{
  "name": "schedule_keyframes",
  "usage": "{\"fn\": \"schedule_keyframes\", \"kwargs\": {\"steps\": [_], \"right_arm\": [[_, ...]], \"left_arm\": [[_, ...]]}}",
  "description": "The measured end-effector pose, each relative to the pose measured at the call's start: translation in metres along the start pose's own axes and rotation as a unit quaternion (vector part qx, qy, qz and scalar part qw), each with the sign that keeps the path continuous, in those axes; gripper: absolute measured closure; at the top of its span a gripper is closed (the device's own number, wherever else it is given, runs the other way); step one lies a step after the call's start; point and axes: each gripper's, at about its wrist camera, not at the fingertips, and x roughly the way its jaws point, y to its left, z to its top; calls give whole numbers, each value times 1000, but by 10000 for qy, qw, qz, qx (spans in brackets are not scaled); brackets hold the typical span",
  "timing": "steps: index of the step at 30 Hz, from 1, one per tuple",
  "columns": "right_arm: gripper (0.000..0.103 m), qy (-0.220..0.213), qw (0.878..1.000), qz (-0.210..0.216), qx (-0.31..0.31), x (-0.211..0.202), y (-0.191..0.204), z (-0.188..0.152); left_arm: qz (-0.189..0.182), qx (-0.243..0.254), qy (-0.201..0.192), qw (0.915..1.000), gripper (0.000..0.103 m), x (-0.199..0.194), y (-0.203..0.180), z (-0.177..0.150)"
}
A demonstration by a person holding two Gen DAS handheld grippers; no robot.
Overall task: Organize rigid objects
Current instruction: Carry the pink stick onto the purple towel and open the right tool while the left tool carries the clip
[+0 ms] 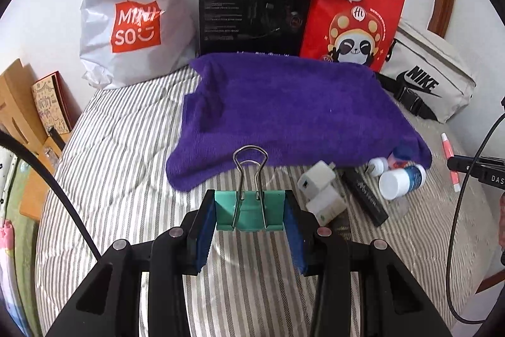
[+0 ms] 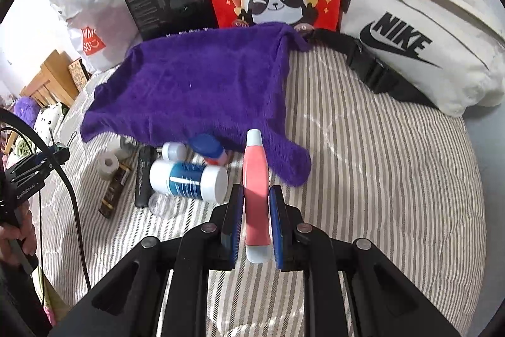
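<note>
A green binder clip [image 1: 249, 210] was held clamped in the left gripper [image 1: 249, 221], its wire handles pointing away, above the striped bedsheet [image 1: 120, 147]. A pink tube [image 2: 256, 195] was gripped by the right gripper [image 2: 256, 223], long axis running near to far. Just beyond, to the left of the tube, a blue-labelled white bottle [image 2: 188, 176] and smaller items were seen lying loose at the near edge of the purple towel [image 1: 293, 106], nearer the right gripper. No open container could be made out; closed bags stood at the far wall.

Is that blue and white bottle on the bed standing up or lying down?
Lying down. The blue and white bottle rests on its side on the striped bedsheet, its white cap facing the camera.
</note>
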Motion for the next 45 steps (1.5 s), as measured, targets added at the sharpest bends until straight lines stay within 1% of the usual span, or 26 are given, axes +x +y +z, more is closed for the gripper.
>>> {"fn": "schedule_keyframes", "kwargs": {"steps": [7,12,21,27,35,39,45], "right_arm": [[86,-133,9999,100,-17,0,4,24],[87,-207,9997,103,-56,5,5,44],[86,-208,9996,146,-89,30,5,81],[87,-111,9996,115,-220,56,9,109],[87,145,9993,22,-353,108,13,146],[87,236,9989,-68,-393,129,15,157],[87,405,9984,-81,-384,156,16,165]], "left_arm": [[-144,-15,-55,9999,64,5,4,23],[-202,-92,-78,9997,64,16,9,38],[-198,-119,-40,9997,64,39,19,68],[-212,-156,-51,9996,64,49,26,81],[-257,-241,25,9994,64,66,35,88],[-299,-313,45,9991,64,72,40,90],[-356,-340,99,9987,64,78,44,91]]}}
